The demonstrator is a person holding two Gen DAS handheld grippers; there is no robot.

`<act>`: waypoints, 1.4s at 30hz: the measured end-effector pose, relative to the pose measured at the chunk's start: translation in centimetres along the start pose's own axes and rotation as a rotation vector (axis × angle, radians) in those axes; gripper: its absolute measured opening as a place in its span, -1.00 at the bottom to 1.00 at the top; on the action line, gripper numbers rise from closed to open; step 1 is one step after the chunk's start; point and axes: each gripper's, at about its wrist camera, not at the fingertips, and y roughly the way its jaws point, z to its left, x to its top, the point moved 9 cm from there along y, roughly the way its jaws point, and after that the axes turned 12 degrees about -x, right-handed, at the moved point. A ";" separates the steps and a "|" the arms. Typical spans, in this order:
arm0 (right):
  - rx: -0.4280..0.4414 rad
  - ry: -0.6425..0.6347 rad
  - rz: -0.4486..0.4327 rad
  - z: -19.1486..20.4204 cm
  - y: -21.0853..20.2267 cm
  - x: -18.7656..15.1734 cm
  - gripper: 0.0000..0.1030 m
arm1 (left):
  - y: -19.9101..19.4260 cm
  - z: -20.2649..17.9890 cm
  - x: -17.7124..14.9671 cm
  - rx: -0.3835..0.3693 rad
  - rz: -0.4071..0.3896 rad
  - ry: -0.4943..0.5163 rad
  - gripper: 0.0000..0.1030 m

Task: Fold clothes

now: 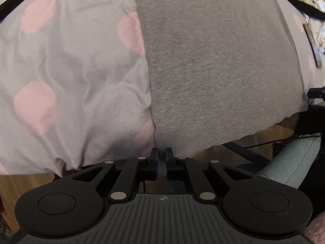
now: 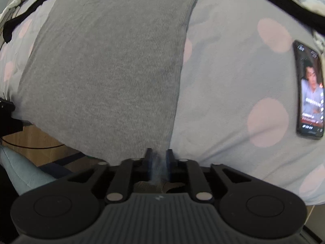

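Straight ahead of both tools lies a grey knit garment [image 1: 219,67], spread flat as a long folded panel on a bed cover [image 1: 67,77] of pale grey with pink dots. Its near hem hangs just past the edge of the bed, above a wooden floor [image 1: 227,152].

The left tool [image 1: 162,158] points steeply down at the garment's near left corner. Its jaws stand only a sliver apart, with a blurred strip of grey-blue cloth between them; whether the pads press on that cloth I cannot tell.

The right tool [image 2: 158,158] sits at the near right corner, jaws parted more widely. A smeared band of fabric runs down through the gap, and the pads seem to stand clear of it.

Off to the right of the right tool, a phone [image 2: 309,93] lies face up on the cover, screen lit, well apart from the garment. Black cables cross the far corners of both views, partly cut off. The garment's far end runs out of sight.
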 end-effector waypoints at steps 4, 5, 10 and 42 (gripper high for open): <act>-0.008 0.001 -0.066 -0.2 -1.5 1.3 -0.41 | -2.6 0.8 1.0 -0.031 -0.074 -0.045 -0.68; -0.011 0.000 -0.083 -0.2 -1.9 1.7 -0.40 | -3.5 1.2 1.5 -0.030 -0.100 -0.058 -0.68; -0.006 -0.009 -0.156 0.4 -3.5 4.6 -0.36 | -8.2 4.3 4.1 0.007 -0.236 -0.122 -0.68; 0.070 -0.038 -0.223 4.8 -1.1 18.2 -0.20 | -15.6 29.9 12.7 0.335 -0.493 -0.544 -0.54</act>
